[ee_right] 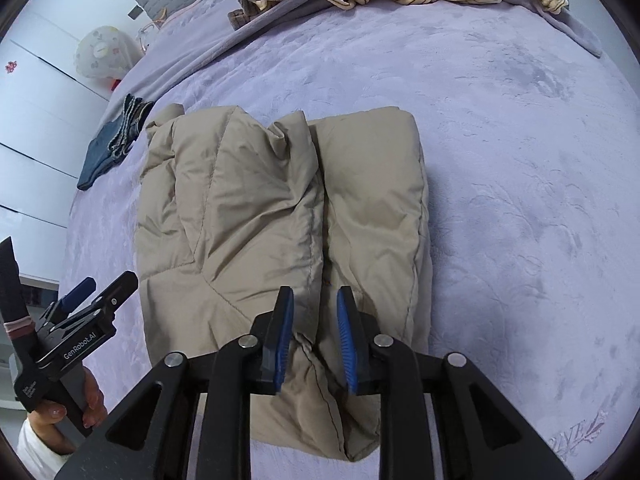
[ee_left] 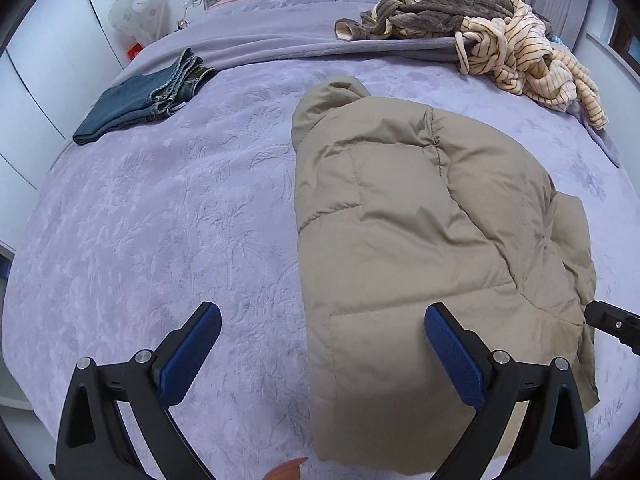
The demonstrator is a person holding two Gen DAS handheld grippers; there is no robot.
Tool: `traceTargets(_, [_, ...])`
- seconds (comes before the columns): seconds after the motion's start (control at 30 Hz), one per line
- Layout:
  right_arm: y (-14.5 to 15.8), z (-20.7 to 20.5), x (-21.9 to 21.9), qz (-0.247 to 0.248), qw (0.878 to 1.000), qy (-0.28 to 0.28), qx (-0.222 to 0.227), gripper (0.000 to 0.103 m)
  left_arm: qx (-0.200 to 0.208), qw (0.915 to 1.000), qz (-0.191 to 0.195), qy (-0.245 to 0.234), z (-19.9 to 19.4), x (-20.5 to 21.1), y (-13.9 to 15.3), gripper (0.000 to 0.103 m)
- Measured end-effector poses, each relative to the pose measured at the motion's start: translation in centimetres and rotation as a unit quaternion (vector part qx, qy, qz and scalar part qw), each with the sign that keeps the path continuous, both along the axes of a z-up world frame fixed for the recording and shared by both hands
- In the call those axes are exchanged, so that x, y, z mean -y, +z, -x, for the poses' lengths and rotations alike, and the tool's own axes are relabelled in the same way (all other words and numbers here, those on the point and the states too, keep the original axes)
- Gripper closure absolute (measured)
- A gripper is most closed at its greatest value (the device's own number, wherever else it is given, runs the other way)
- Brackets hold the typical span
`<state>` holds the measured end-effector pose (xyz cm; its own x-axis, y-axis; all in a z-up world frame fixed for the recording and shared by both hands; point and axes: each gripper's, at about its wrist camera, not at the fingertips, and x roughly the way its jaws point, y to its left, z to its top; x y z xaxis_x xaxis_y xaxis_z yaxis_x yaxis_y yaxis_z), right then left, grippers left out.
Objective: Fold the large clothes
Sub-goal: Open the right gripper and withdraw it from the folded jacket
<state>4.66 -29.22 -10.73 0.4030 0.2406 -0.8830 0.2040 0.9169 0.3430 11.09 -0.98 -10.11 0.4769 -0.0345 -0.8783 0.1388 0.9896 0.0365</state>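
Note:
A tan puffer jacket (ee_left: 420, 216) lies folded lengthwise on the lilac bed, hood toward the headboard; it also shows in the right wrist view (ee_right: 280, 208). My left gripper (ee_left: 322, 344) is open and empty above the jacket's near left edge. My right gripper (ee_right: 314, 340) has its jaws narrowed around a bunched fold of the jacket's hem (ee_right: 310, 360). The right gripper's tip (ee_left: 612, 322) shows at the jacket's right edge in the left wrist view. The left gripper (ee_right: 86, 294) appears at the left of the right wrist view.
Folded blue jeans (ee_left: 136, 104) lie at the far left of the bed. A heap of brown and striped clothes (ee_left: 500, 36) sits at the far right near the pillows. White cupboards (ee_left: 36, 80) stand left of the bed.

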Motion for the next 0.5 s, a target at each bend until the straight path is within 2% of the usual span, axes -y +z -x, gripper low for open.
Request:
traceTargets(0.07, [0.5, 1.1, -0.3, 0.003, 1.0, 0.002, 0.0, 0.056, -0.002, 1.0, -0.002, 0.004, 0.9, -0.5, 0.3, 0.001])
traceTargets(0.23, [1.0, 3.3, -1.5, 0.02, 1.0, 0.013, -0.013, 0.055, -0.017, 0.9998, 0.007, 0.001, 3.5, -1.5, 1.0, 0.001])
traceTargets(0.33, [1.6, 4.7, -2.3, 0.03, 0.999, 0.013, -0.014, 0.05, -0.021, 0.9998, 0.007, 0.003, 5.0, -2.0, 1.6, 0.001])
traceTargets(0.5, [3.2, 6.6, -3.7, 0.048, 0.999, 0.007, -0.004, 0.032, -0.013, 0.9998, 0.011, -0.004, 7.2, -2.4, 3.6, 0.001])
